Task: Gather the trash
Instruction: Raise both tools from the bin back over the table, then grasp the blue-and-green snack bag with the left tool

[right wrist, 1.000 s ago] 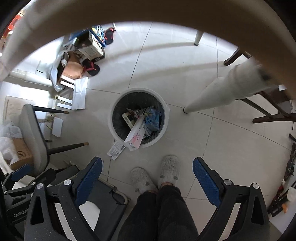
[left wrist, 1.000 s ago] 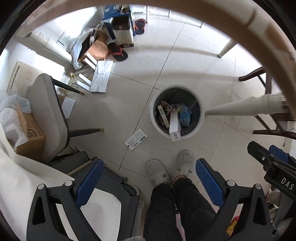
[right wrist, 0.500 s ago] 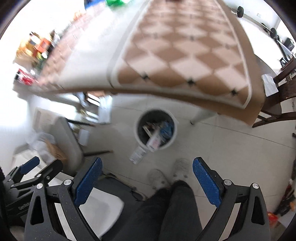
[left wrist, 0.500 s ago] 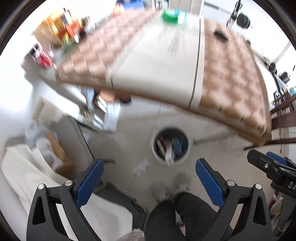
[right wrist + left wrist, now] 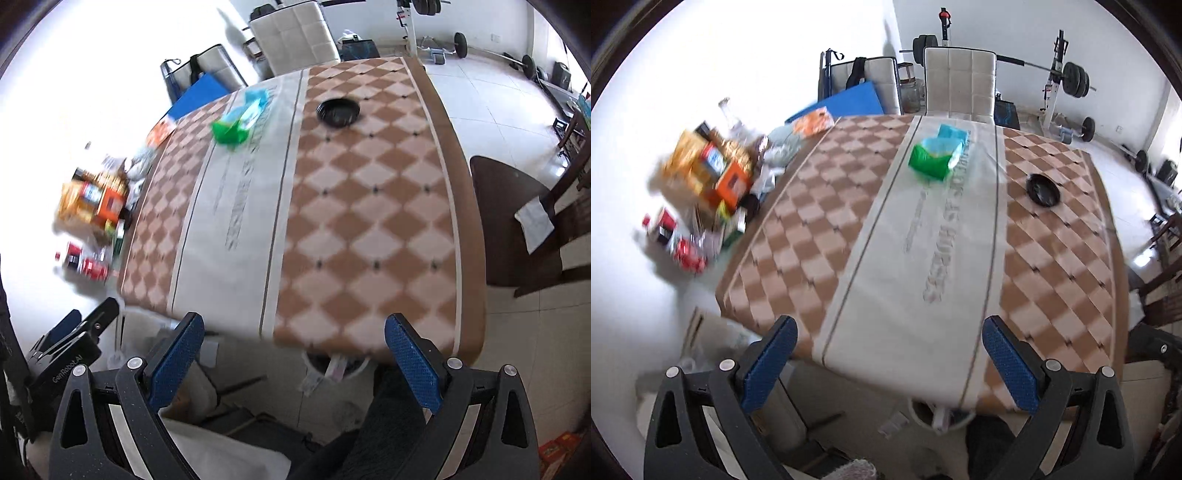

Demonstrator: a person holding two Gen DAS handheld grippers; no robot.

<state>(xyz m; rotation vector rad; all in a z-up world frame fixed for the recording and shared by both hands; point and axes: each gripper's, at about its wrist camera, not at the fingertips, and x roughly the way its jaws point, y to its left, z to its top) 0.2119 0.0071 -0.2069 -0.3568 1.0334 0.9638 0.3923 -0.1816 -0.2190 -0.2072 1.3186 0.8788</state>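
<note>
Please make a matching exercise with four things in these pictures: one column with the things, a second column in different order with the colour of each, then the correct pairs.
Things:
1. packet
2. dish
3. gripper pads
4. chair

Colours:
A. black
B. white
C. green
D. blue

Pairs: 1-C, 2-A, 3-D, 4-B

Table ahead, packet on its far middle strip, round dish to the packet's right, cluttered boxes and cans off the table's left edge, chair behind the far end, bin under the near edge.
</note>
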